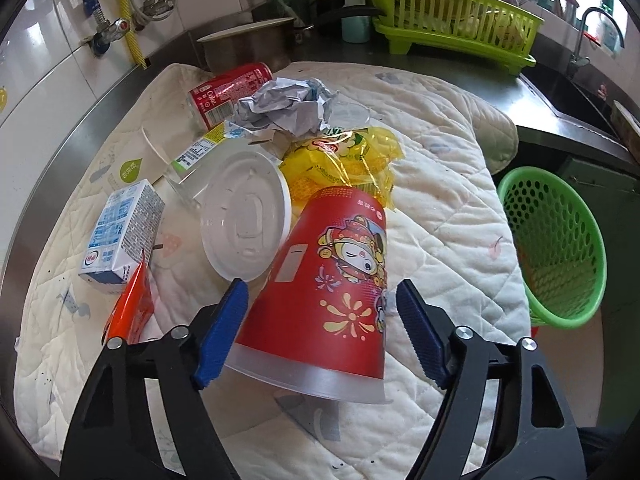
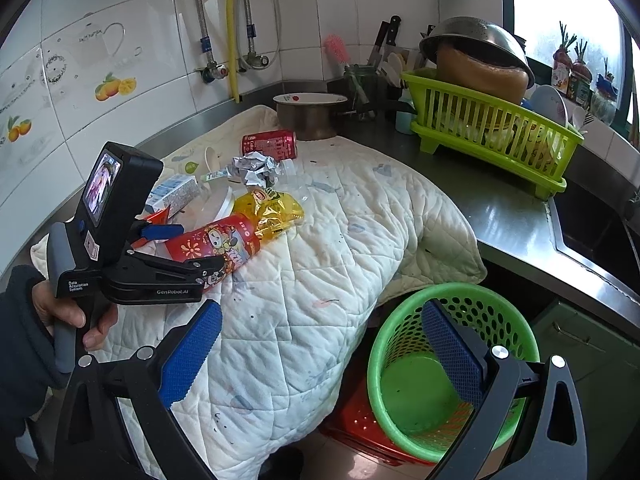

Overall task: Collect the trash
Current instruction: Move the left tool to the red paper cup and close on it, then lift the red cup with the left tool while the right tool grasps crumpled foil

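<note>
A red paper cup (image 1: 336,292) lies on its side on the white quilted cloth (image 1: 448,216), rim toward me. My left gripper (image 1: 320,320) is open with its blue fingers either side of the cup, the left pad close to it; it also shows in the right wrist view (image 2: 180,248) around the cup (image 2: 216,244). Beyond lie a white plastic lid (image 1: 246,216), a yellow wrapper (image 1: 344,160), crumpled paper (image 1: 288,106), a red can (image 1: 230,94), a milk carton (image 1: 124,232) and an orange packet (image 1: 132,312). My right gripper (image 2: 320,356) is open and empty above the green basket (image 2: 452,368).
The green basket (image 1: 554,244) stands below the counter edge at the right, on a red crate (image 2: 360,428). A steel pot (image 2: 310,114), a lime dish rack (image 2: 492,140) and a sink (image 2: 600,224) sit behind and to the right on the steel counter.
</note>
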`<state>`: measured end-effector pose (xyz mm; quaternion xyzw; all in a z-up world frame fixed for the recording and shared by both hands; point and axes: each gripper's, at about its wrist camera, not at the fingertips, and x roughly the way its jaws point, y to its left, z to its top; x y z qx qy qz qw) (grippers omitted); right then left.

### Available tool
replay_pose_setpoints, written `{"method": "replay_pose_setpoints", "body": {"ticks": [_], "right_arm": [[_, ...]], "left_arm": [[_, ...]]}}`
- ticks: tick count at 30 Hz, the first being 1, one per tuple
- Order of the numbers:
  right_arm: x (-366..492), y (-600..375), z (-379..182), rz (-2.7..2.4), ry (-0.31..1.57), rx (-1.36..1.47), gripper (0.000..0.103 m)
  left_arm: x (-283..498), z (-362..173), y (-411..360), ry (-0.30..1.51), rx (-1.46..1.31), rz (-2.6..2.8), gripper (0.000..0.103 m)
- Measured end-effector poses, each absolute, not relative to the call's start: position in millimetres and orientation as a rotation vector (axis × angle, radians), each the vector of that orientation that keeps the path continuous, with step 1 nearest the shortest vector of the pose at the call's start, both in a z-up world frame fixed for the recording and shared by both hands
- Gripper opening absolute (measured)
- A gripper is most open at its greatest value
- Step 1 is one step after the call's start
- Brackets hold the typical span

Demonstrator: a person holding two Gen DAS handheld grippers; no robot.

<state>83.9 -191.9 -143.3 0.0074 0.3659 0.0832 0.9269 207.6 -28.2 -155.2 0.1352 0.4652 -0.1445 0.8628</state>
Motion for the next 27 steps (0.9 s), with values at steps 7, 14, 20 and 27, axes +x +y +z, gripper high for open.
{"method": "replay_pose_setpoints", "body": {"ticks": [7,14,20,27], "right_arm": [[90,-194,-144,0.183,0.752,0.016,0.097],[105,-187,-144,0.241,0.754,0.004,0.097],[141,-176,-137,0.33,0.744,0.0,0.097],[206,-153,-134,0.439,0.761,0.003,0.095]], "left_arm": [[200,-152,-24,0.963,0.264,-0.305,0.068],[183,-143,-16,0.944,0.222,-0.316,0.066],[175,-138,-2,0.936,0.165,-0.315,0.065],[170,-139,22,0.916,0.028,-0.294,0.064]]}}
